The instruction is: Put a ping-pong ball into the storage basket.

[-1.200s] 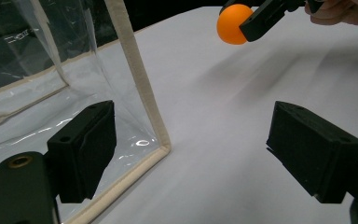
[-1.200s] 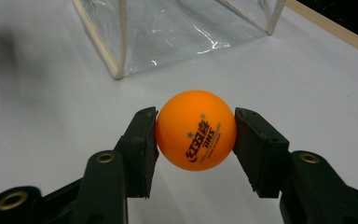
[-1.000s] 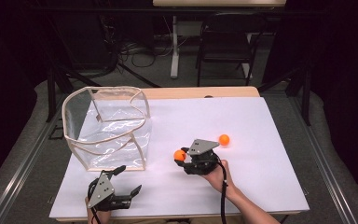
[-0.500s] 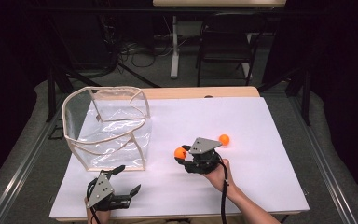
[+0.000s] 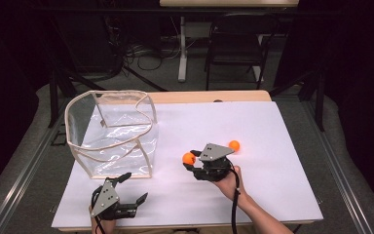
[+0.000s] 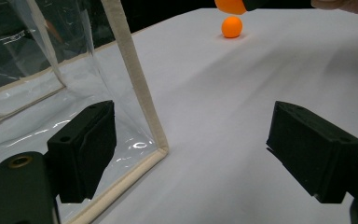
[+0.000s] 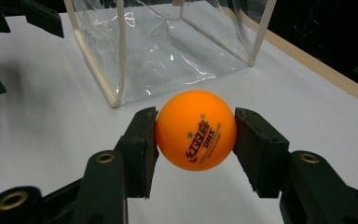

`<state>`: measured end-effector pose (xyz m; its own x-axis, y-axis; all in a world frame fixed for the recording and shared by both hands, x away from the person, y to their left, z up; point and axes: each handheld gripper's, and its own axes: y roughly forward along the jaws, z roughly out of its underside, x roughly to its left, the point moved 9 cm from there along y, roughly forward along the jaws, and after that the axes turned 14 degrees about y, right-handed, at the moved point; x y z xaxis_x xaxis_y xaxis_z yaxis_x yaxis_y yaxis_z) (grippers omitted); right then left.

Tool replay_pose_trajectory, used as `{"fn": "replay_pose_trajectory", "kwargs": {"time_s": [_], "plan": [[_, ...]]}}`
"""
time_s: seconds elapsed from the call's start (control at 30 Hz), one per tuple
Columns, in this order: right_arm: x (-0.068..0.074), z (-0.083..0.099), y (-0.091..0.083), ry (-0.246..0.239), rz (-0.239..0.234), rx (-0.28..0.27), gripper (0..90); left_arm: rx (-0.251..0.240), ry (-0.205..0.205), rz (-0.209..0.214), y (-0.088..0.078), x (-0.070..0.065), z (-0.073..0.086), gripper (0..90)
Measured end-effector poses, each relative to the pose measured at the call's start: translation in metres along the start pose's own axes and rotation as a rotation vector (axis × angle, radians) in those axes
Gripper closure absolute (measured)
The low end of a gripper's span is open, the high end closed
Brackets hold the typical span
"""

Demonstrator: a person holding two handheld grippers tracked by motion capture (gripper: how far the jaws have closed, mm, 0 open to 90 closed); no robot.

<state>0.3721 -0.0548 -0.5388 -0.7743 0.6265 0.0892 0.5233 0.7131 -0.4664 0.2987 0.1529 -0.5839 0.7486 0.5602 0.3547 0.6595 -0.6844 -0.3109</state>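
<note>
Held ball [image 7: 196,130]: an orange ball with printed lettering is clamped between the two black jaws of the right gripper [image 5: 193,160], touched on both sides by the pads; it is seen raised a little over the white tabletop [image 5: 272,195], right of the clear bag.
Right gripper: closed on the held ball; it is carried by a hand [image 5: 228,181] near the middle of the tabletop, with its jaws pointed toward the clear bag.
Second ball [image 5: 234,145]: another orange ball is seen lying on the tabletop just beyond the right gripper, apart from it.
Clear bag [image 5: 112,134]: a see-through box-shaped bag with pale trim is stood upright and open-topped on the left part of the tabletop.
Left gripper [image 5: 134,187]: jaws are spread wide with nothing between them; it is held at the near edge of the tabletop, just beside the near corner of the clear bag.
</note>
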Motion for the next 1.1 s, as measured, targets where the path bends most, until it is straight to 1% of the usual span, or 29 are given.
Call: {"fn": "replay_pose_trajectory", "kwargs": {"time_s": [0.13, 0.23, 0.47, 0.7, 0.87, 1.1], "plan": [[0.000, -0.001, -0.002, 0.003, 0.004, 0.001, 50.8, -0.002, -0.003, 0.001, 0.000, -0.001, 0.000, 15.7], [-0.001, -0.003, -0.003, 0.008, 0.005, -0.009, 50.8, -0.004, -0.004, 0.002, 0.000, -0.001, -0.001, 15.7], [-0.003, -0.008, -0.006, 0.004, 0.017, -0.015, 50.7, -0.005, -0.005, 0.003, 0.000, -0.002, -0.001, 15.8], [-0.003, -0.011, -0.006, 0.006, 0.021, -0.007, 50.7, -0.004, -0.001, 0.000, -0.001, -0.002, -0.001, 15.7], [-0.003, -0.016, -0.004, -0.011, 0.025, -0.008, 50.8, -0.003, -0.002, 0.000, -0.001, -0.001, 0.000, 15.7], [-0.002, -0.026, -0.002, -0.018, 0.023, -0.022, 50.7, -0.002, -0.005, -0.003, -0.001, -0.001, 0.000, 15.7]]}}
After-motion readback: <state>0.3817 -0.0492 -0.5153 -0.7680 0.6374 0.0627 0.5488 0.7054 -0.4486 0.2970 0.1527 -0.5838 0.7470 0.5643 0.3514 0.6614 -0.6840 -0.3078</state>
